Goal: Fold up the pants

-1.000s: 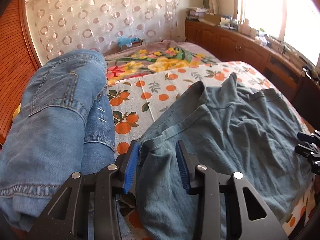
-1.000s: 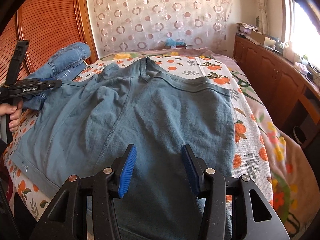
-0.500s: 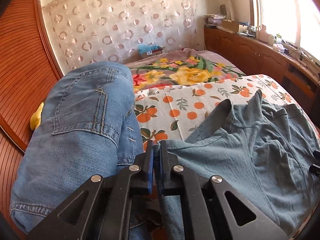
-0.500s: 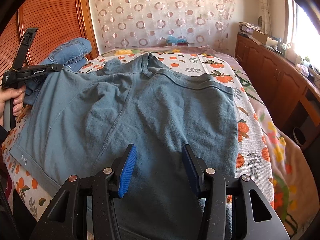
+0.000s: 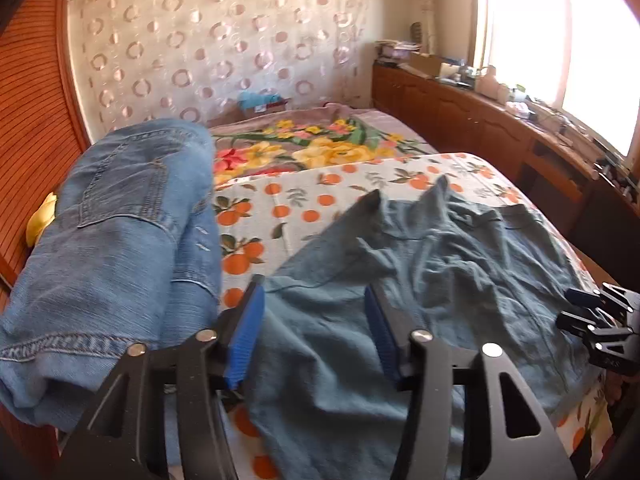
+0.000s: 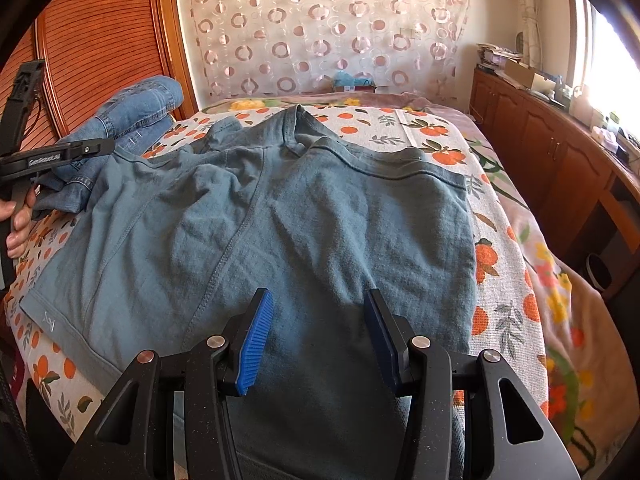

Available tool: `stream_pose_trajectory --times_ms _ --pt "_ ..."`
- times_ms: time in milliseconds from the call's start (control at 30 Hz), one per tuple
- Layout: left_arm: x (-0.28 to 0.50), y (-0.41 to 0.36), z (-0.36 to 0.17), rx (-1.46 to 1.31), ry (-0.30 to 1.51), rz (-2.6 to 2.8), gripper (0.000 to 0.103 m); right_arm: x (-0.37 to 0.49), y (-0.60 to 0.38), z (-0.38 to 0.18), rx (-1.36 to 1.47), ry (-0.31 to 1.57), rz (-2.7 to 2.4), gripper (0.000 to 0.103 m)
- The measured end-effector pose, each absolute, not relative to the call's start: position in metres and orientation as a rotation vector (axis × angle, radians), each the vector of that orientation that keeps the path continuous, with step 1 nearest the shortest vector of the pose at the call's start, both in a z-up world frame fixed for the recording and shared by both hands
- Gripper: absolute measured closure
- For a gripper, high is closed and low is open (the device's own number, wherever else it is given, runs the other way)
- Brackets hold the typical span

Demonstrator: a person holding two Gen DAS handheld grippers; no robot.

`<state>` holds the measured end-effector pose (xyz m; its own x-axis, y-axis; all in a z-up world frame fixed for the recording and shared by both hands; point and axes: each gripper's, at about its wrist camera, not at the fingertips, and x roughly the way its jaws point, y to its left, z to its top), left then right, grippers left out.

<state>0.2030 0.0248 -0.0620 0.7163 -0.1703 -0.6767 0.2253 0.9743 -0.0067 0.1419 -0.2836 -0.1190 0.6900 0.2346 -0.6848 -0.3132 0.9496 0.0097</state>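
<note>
Teal-grey pants (image 6: 304,216) lie spread flat on the bed; they also show in the left wrist view (image 5: 420,280). My left gripper (image 5: 316,332) is open and empty, just above the pants' left edge; it also shows at the left of the right wrist view (image 6: 100,146). My right gripper (image 6: 318,332) is open and empty, hovering over the near part of the pants. Its fingertips (image 5: 580,308) show at the right edge of the left wrist view.
A pile of blue jeans (image 5: 116,236) lies at the bed's left, against the wooden wall panel (image 6: 100,40). The orange-print sheet (image 5: 304,200) covers the bed. A wooden cabinet (image 6: 560,152) runs along the right under the window.
My left gripper was open, shut on the pants' left edge half a second ago, and has opened again. The pants' left part has shifted slightly. My right gripper has stayed open and still.
</note>
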Motion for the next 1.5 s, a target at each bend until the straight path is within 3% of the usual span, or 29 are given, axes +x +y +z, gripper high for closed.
stream_pose_trajectory --times_ms 600,633,667,700,1500 --pt "0.167 -0.016 -0.104 0.125 0.800 -0.314 0.047 0.142 -0.284 -0.119 -0.111 0.750 0.308 0.054" --pt "0.167 -0.017 -0.105 0.124 0.804 -0.317 0.040 0.142 -0.284 -0.119 -0.111 0.750 0.308 0.054" --pt "0.166 -0.017 -0.107 0.120 0.806 -0.318 0.026 0.142 -0.284 -0.119 -0.111 0.750 0.308 0.054" --pt "0.166 -0.017 -0.109 0.109 0.812 -0.323 0.024 0.142 -0.284 -0.119 -0.112 0.750 0.308 0.054" --pt "0.168 -0.022 -0.119 0.135 0.869 -0.310 0.023 0.138 -0.289 -0.114 -0.113 0.738 0.312 0.054"
